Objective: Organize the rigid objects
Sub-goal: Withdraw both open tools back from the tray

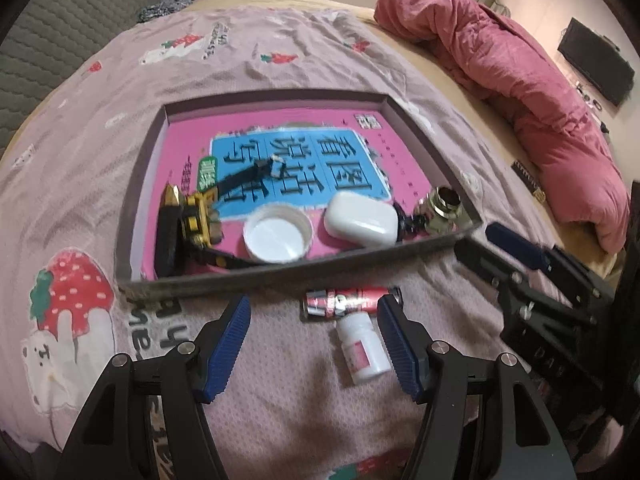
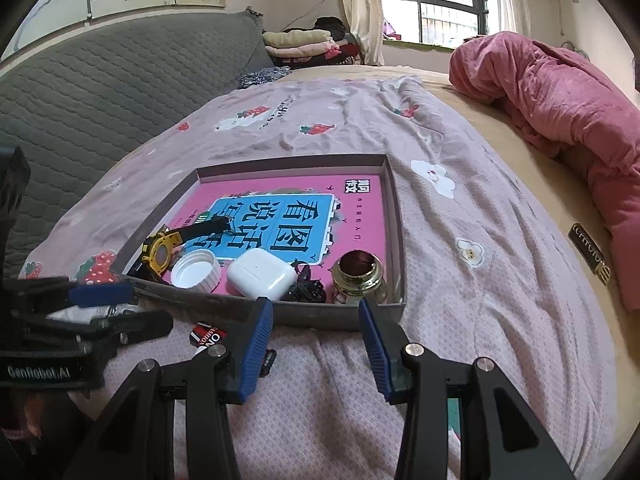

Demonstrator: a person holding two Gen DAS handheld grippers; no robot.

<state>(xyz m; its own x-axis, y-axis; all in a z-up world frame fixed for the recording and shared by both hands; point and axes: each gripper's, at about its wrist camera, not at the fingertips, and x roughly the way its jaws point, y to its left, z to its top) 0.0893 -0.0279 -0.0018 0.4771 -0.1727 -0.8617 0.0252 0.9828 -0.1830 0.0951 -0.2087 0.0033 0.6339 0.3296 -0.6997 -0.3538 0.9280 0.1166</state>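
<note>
L gripper (image 1: 314, 344) jaws wide over red tube (image 1: 347, 301) & white bottle (image 1: 362, 354), R gripper (image 2: 316, 344) apart, empty, near tray (image 2: 320, 317)

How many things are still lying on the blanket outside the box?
2. A red and silver cylindrical tube lies just in front of the shallow grey box, and a small white plastic bottle lies right beside it. More could be hidden behind the grippers.

Daylit window (image 2: 436, 4) beyond bed (image 2: 500, 208), grey quilted headboard (image 2: 100, 80), wall-mounted television (image 1: 596, 62).

red tube (image 2: 208, 336) half-hidden behind left gripper (image 2: 100, 304)
</note>
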